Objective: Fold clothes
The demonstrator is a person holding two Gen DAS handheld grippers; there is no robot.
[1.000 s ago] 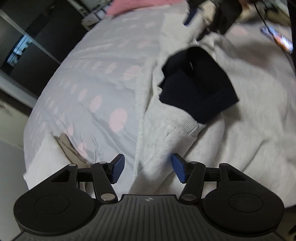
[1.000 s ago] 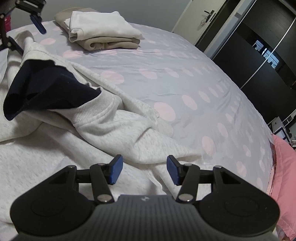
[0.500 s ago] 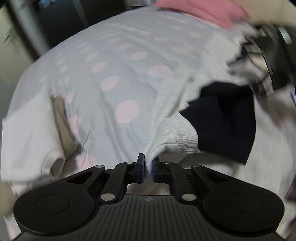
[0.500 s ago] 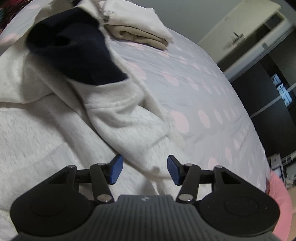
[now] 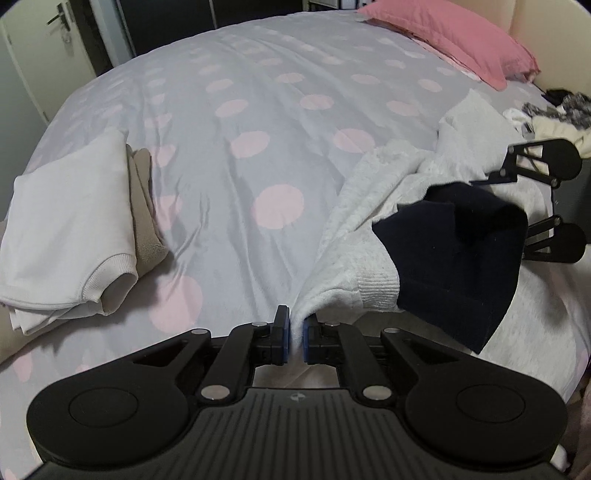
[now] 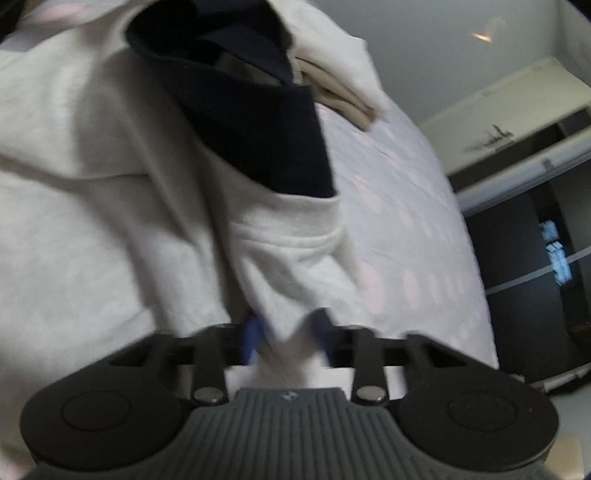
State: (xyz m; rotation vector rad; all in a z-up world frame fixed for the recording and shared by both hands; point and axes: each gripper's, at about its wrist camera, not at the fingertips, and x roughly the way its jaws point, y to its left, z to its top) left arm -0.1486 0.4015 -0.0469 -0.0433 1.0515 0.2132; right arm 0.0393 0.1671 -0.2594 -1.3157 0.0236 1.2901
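A light grey sweatshirt (image 5: 369, 229) with a dark navy hood lining (image 5: 461, 258) lies crumpled on the bed. My left gripper (image 5: 296, 332) is shut on a fold of the sweatshirt's edge near its ribbed cuff. The right gripper shows in the left wrist view (image 5: 546, 206) at the far right, behind the navy part. In the blurred right wrist view, my right gripper (image 6: 288, 336) has its jaws partly closed around a fold of the grey sweatshirt (image 6: 92, 184), below the navy lining (image 6: 258, 110).
The bed has a lilac cover with pink dots (image 5: 258, 110). A folded stack of white and beige clothes (image 5: 74, 229) lies at the left. A pink pillow (image 5: 461, 33) and a loose pile of clothes (image 5: 554, 118) are at the far right.
My left gripper closed on the sweatshirt edge and swung left. My right gripper moved in over the fabric and its jaws narrowed around a fold.
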